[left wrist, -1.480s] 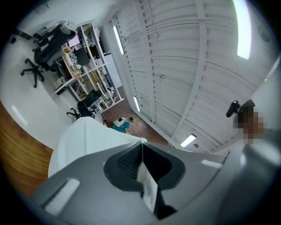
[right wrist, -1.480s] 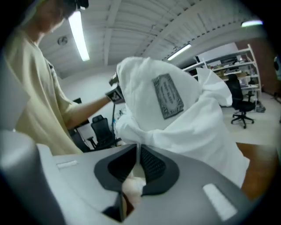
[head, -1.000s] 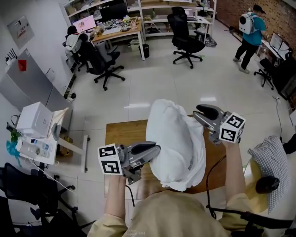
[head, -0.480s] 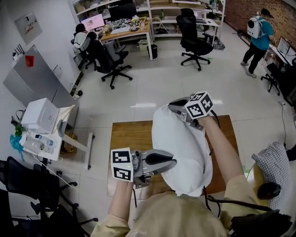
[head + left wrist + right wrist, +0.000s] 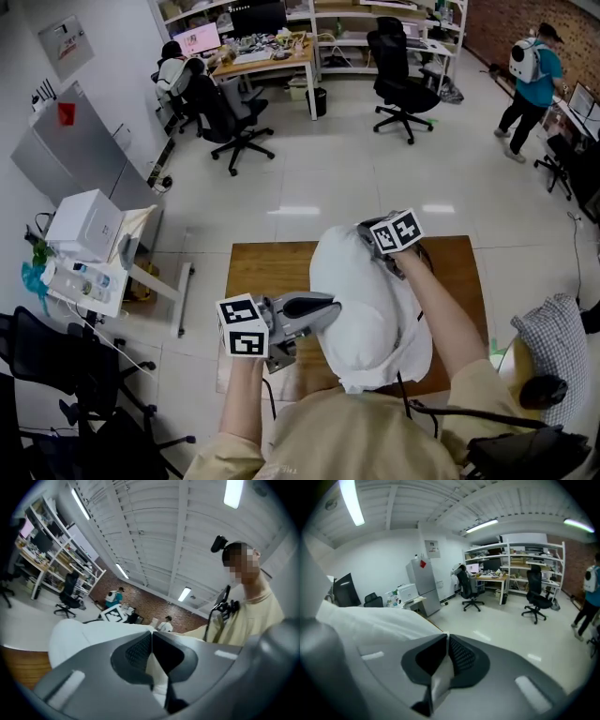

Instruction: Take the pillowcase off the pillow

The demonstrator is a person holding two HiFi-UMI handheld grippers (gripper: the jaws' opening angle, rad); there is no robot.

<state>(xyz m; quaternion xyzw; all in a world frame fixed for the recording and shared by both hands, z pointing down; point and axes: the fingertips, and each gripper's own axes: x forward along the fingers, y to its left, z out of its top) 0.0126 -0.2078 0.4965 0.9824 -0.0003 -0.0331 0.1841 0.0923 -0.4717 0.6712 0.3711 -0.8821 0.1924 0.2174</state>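
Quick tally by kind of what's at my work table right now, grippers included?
White pillowcase with pillow inside: 1
Grey two-jaw grippers, left gripper and right gripper, each pinching the pillowcase: 2
Brown wooden table: 1
Total: 4

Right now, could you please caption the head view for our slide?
The left gripper and right gripper each pinch the white pillowcase above a wooden table.

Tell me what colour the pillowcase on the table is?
The pillowcase is plain white, best seen in the head view.
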